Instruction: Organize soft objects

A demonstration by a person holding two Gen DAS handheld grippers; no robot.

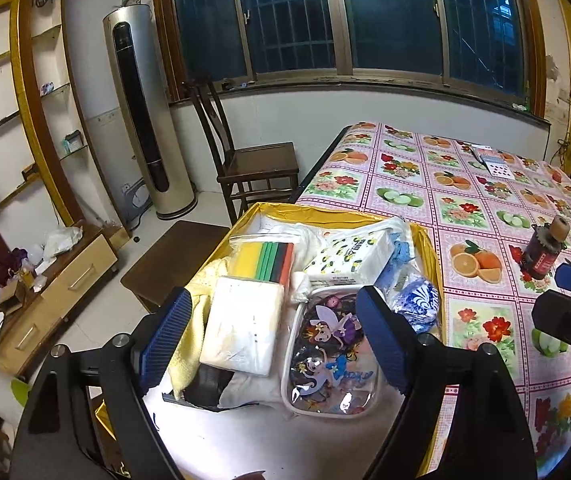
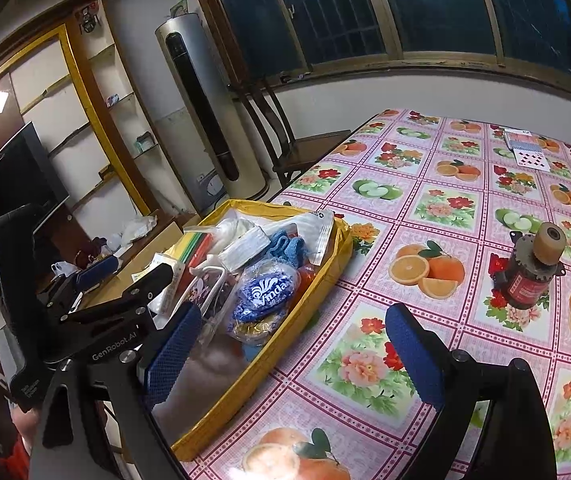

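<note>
Yellow cardboard forms the open box [image 1: 425, 240] at the table's left edge, and the soft items are already gathered in it: a yellow cloth [image 1: 197, 320], a white tissue pack [image 1: 245, 328], a clear cartoon-print pouch [image 1: 329, 352], a blue Vinda packet [image 2: 265, 292]. Above them the left gripper [image 1: 273, 340] is held open and empty. Right of the box, the right gripper [image 2: 293, 356] is spread empty over the fruit-print tablecloth [image 2: 445, 208]. Little seems left to be done.

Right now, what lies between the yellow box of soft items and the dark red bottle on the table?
Only bare fruit-print tablecloth; nothing stands between the yellow box and the dark red bottle. The right wrist view shows it best.
</note>
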